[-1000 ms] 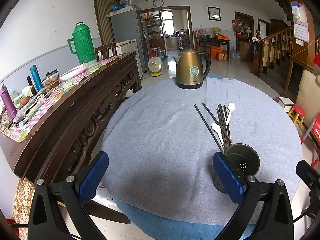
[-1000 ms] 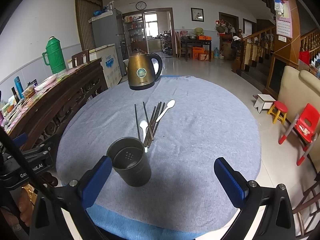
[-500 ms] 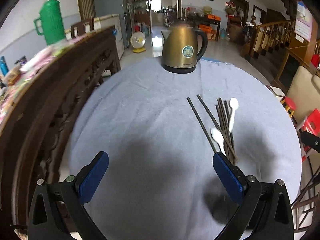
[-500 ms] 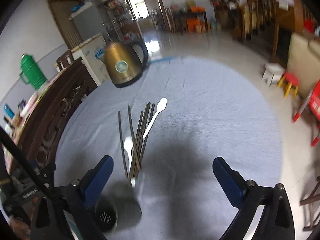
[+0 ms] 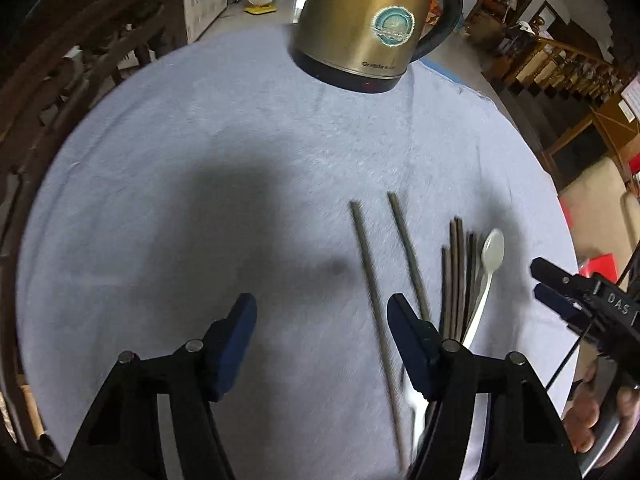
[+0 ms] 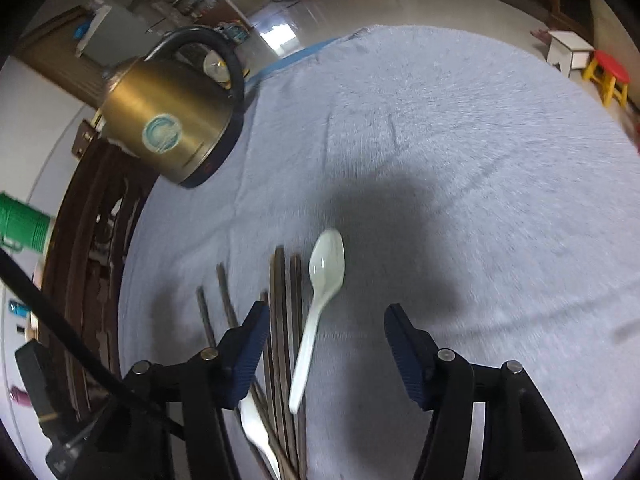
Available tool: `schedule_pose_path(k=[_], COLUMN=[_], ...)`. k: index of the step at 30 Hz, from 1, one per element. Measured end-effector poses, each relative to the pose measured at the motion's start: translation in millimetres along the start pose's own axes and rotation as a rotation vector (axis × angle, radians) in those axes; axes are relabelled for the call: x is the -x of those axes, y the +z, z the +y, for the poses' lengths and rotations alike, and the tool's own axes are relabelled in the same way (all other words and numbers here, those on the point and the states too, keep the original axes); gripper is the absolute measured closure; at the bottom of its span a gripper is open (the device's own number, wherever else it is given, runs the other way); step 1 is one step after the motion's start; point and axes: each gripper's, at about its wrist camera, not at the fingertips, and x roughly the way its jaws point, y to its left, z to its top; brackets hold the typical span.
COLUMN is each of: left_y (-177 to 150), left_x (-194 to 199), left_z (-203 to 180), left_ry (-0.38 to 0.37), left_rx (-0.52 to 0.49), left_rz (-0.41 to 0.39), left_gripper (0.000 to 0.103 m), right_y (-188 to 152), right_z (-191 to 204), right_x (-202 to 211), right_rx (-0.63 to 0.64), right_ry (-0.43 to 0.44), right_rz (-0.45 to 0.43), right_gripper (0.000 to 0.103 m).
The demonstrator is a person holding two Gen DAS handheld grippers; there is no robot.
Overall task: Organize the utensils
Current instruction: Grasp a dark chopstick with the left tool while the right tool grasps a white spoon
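Observation:
Several dark chopsticks (image 5: 456, 280) (image 6: 282, 320) and two white plastic spoons lie on the grey-blue tablecloth (image 5: 200, 160). One white spoon (image 6: 320, 296) (image 5: 490, 264) lies to the right of the chopsticks. A second spoon (image 6: 256, 436) (image 5: 416, 412) lies nearer, partly under them. My left gripper (image 5: 320, 344) is open and empty, low over the cloth just left of the chopsticks. My right gripper (image 6: 324, 352) is open and empty, with the spoon's handle between its fingers. The dark utensil cup is out of view.
A gold electric kettle (image 5: 364, 28) (image 6: 168, 120) stands at the table's far side. A dark carved wooden sideboard (image 5: 48, 64) runs along the left. A green thermos (image 6: 20, 224) stands on it. Small stools (image 6: 600, 72) stand on the floor at the right.
Both grippers have dropped low and forward over the table toward the utensils. Both jaws have narrowed but stay open. The dark cup has left both views.

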Motion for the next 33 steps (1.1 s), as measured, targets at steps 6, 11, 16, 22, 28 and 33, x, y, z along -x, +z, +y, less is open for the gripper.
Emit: schedule_pose_path(k=[6, 11, 16, 22, 28, 33], left_y=[24, 30, 30, 20, -13, -56], left_x=[-32, -49, -48, -12, 68, 147], left_z=[-15, -16, -13, -6, 1, -9], left_ry=[0.0, 0.003, -0.004, -0.032, -0.06, -0.114], left_rx=[0.002, 0.016, -0.008, -0.051, -0.117, -0.15], left_rz=[0.048, 0.076, 0.059, -0.045, -0.198, -0.363], left_gripper=[0.045, 0.075, 0.096, 0.097, 0.098, 0.098], right_y=[25, 31, 28, 9, -31, -95], right_z=[10, 19, 24, 23, 28, 45], right_x=[-28, -45, -50, -5, 70, 143], right_rx=[-0.023, 0.012, 0.052, 0.105, 0.17, 0.261], right_ry=[-0.038, -0.09, -0.089, -0.029, 0.043, 0.108], right_rz=[0.011, 0.013, 0.005, -0.096, -0.255, -0.453], right_gripper=[0.046, 0.069, 0.099, 0.1, 0.1, 0.1])
